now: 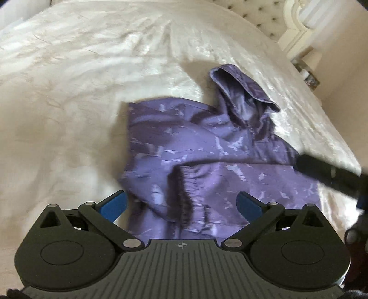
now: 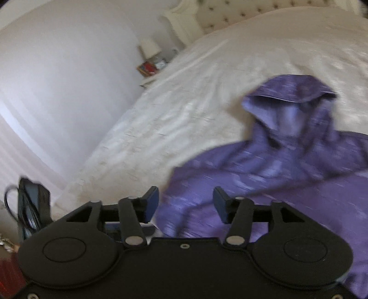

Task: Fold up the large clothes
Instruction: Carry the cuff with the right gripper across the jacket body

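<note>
Lying spread on the cream bedspread (image 1: 92, 80): a purple hooded jacket (image 1: 207, 147), pale flecks across the fabric, hood (image 1: 243, 92) pointing toward the tufted headboard (image 1: 253, 13). Sleeve cuff (image 1: 181, 195) folded over the body, resting near the lower edge in the left wrist view.

Hovering above the jacket's near part and tilting steeply downward: the left gripper (image 1: 181, 204), blue pads (image 1: 115, 204) standing wide apart. Nothing pinched between them; cloth only showing beneath the gap, not pressed by either pad.

Reaching in from the right edge of the left wrist view: a dark blurred bar (image 1: 326, 172), lying over the jacket's right side. Cannot tell whether touching the fabric.

Pointing down at a shallower slant over the jacket's left edge, in its own view: the right gripper (image 2: 185, 204), fingers parted about halfway, blue pads (image 2: 153, 202) with a clear gap between. Not clamping anything; purple cloth and a strip of bedspread showing through the gap. Both views smeared with motion blur, the right more so.

Standing beside the bed by the wall, seen in the right wrist view: a nightstand (image 2: 149, 69) with a small lamp and a red item, too blurred for detail. Hanging at the left edge of the same view: a dark device with a looping cable (image 2: 30, 207).
</note>
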Demonstrator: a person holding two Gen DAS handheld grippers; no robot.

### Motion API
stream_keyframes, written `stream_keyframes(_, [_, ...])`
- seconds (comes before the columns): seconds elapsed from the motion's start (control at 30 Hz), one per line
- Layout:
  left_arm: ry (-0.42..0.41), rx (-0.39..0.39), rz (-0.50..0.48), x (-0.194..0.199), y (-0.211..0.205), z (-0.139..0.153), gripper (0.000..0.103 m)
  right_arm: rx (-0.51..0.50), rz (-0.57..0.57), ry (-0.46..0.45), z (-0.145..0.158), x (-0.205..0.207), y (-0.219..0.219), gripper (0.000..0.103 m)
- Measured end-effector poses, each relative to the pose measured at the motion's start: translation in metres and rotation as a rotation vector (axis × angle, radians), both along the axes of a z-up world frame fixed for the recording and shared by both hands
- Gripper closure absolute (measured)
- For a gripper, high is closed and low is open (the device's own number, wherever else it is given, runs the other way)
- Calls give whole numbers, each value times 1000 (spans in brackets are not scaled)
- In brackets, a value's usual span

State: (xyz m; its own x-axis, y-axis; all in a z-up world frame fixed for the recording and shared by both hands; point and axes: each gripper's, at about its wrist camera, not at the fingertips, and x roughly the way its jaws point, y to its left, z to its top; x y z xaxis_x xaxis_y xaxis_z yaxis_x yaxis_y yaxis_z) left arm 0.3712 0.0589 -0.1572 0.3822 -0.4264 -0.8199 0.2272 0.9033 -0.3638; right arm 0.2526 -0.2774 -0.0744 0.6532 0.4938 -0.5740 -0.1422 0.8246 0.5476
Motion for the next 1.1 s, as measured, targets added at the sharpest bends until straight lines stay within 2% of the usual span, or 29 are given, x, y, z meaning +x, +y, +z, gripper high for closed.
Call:
stream_keyframes(0.17, [34,-40,-60,6,-33,-22,0,-156,-62,91,-18,-49,-47,42])
stream_keyframes(0.23, [61,-14,-77,10,-49,-38,0,-205,-98,130,-26,-66,-68,42])
stream_keyframes(0.4, [101,82,-71,18,-72,-72,4,-214,-213,206,-37,-99,-109,42])
stream_keyframes(0.43, [103,102,-45,18,-74,-75,32,-210,-235,217,-38,-105,-116,42])
stream_keyframes(0.47, [97,148,-10,17,-75,-73,48,-203,-256,229,-40,-110,-122,42])
stream_keyframes(0.5, [89,216,28,17,-77,-70,74,-195,-278,242,-42,-114,-129,41])
stream_keyframes(0.53, [79,227,45,17,-76,-67,85,-187,-300,254,-44,-118,-135,39])
stream_keyframes(0.57, [65,183,47,17,-73,-62,87,-180,-317,264,-46,-124,-142,38])
stream_keyframes(0.6, [40,133,46,15,-70,-53,94,-171,-334,276,-49,-127,-148,38])
stream_keyframes(0.73, [-131,116,25,8,-68,-3,95,-162,-373,303,-57,-131,-168,38])
stream_keyframes(0.8, [-174,122,48,10,-64,12,94,-156,-396,309,-61,-130,-178,38])
stream_keyframes(0.87, [-148,141,44,19,-64,8,94,-136,-422,308,-66,-126,-188,38])
stream_keyframes(0.97, [-102,210,22,26,-70,-10,94,-112,-455,300,-73,-117,-202,38])
stream_keyframes(1.1, [-75,293,10,27,-75,-29,94,-69,-539,266,-73,-100,-225,51])
